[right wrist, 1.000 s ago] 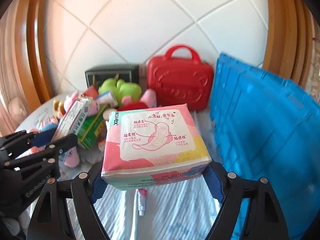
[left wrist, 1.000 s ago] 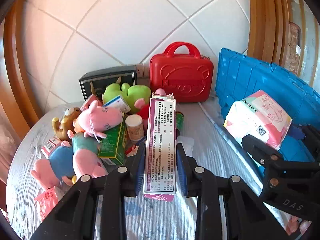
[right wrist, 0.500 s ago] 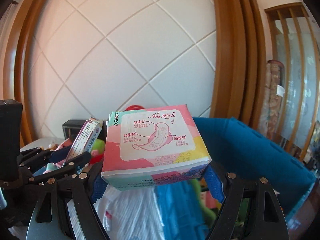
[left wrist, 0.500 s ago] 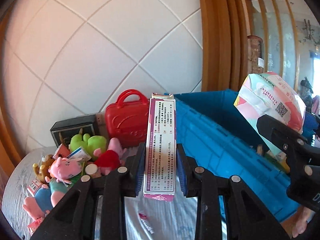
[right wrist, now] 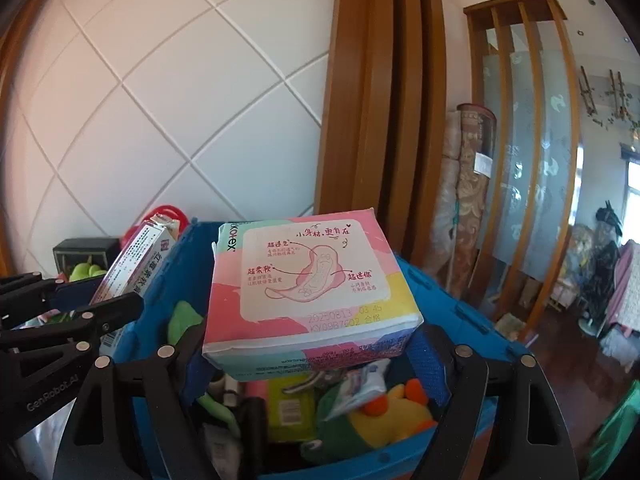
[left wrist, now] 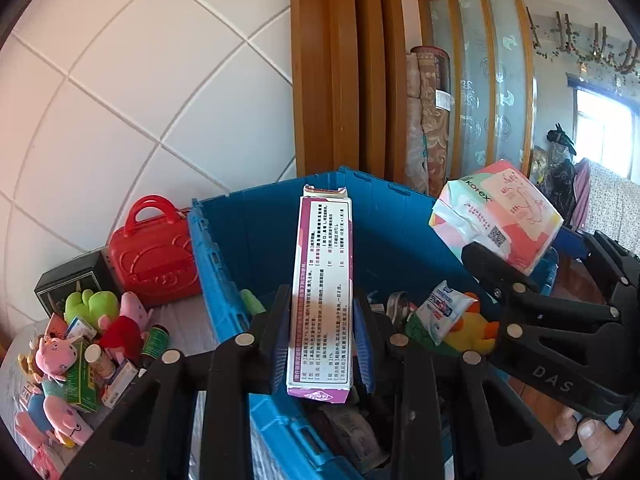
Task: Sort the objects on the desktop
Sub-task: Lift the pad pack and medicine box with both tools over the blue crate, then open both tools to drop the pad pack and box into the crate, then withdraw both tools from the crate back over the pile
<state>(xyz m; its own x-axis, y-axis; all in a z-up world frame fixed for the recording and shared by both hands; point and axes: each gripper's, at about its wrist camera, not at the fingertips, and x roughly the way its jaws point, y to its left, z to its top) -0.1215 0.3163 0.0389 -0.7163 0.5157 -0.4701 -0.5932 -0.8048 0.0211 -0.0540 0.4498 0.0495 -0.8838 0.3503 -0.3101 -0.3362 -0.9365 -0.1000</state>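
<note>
My left gripper (left wrist: 322, 344) is shut on a tall white and purple medicine box (left wrist: 322, 292), held upright over the near wall of the blue crate (left wrist: 224, 280). My right gripper (right wrist: 312, 364) is shut on a pink pad pack (right wrist: 308, 284), held above the open blue crate (right wrist: 452, 304). The pad pack (left wrist: 500, 216) and the right gripper (left wrist: 560, 312) also show at the right of the left wrist view. The medicine box (right wrist: 136, 264) and left gripper (right wrist: 60, 312) show at the left of the right wrist view. The crate holds a yellow plush duck (right wrist: 400, 412), a wipes packet (left wrist: 444, 312) and other items.
A red toy case (left wrist: 156, 252), a black box (left wrist: 68, 284), plush toys (left wrist: 56, 360) and small boxes and bottles lie on the table left of the crate. A white tiled wall and wooden frame (left wrist: 332, 80) stand behind. A hand (left wrist: 588, 432) shows at the lower right.
Both grippers have swung right and up from the pile on the table to over the blue crate, each still holding its item. The crate's inside has come into view.
</note>
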